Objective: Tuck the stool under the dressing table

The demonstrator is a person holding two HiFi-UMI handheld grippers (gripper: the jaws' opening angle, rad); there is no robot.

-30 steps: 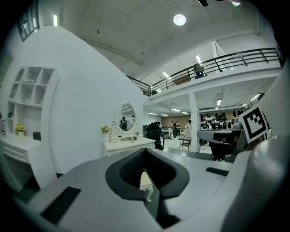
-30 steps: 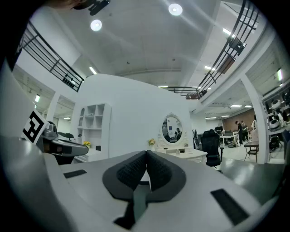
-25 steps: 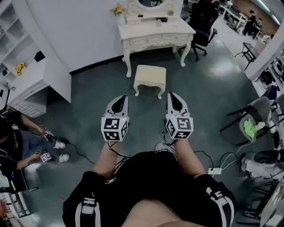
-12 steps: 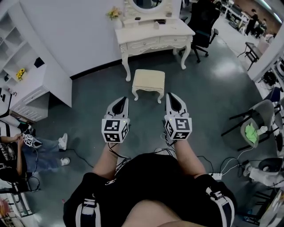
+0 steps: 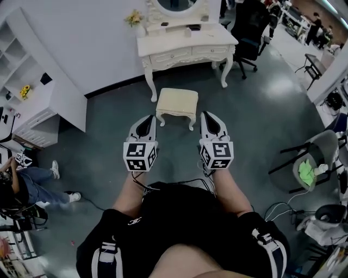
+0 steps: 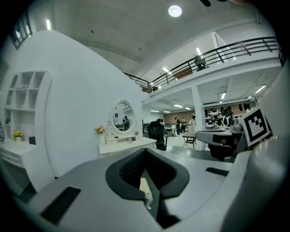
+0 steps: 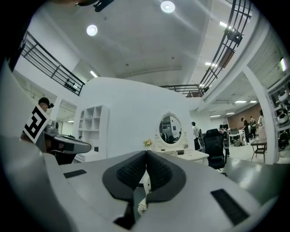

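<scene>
Forearms reach straight ahead from the person's lap in the head view, side by side and roughly parallel, each carrying a gripper held close to level. The left gripper (image 5: 147, 118) has its fingers pressed together with nothing between them. The right gripper (image 5: 209, 114) is likewise closed and empty, and each gripper's own view shows the dark pads meeting at the tips. Just ahead of the fingertips, centred between the two grippers, the cream stool (image 5: 176, 102) stands upright on curved legs on the grey floor (image 5: 109, 125). Its long axis runs across the line the fingers point along, roughly parallel to the front of the dressing table (image 5: 185, 46), with one long side facing the fingertips. The stool stands in front of the table's opening, its seat clear of the tabletop. Farther beyond the fingers the table stands against the white wall (image 5: 98, 38), with an oval mirror (image 5: 176, 4) and a small bunch of flowers (image 5: 133, 18) on top. A black office chair (image 5: 247, 27) is to its right. Only the head view shows the stool's seat. The left gripper view catches just a pale stool leg (image 6: 146, 193) through the opening beneath the closed tips. It also shows an upper gallery railing (image 6: 226, 50), which the head view does not.
</scene>
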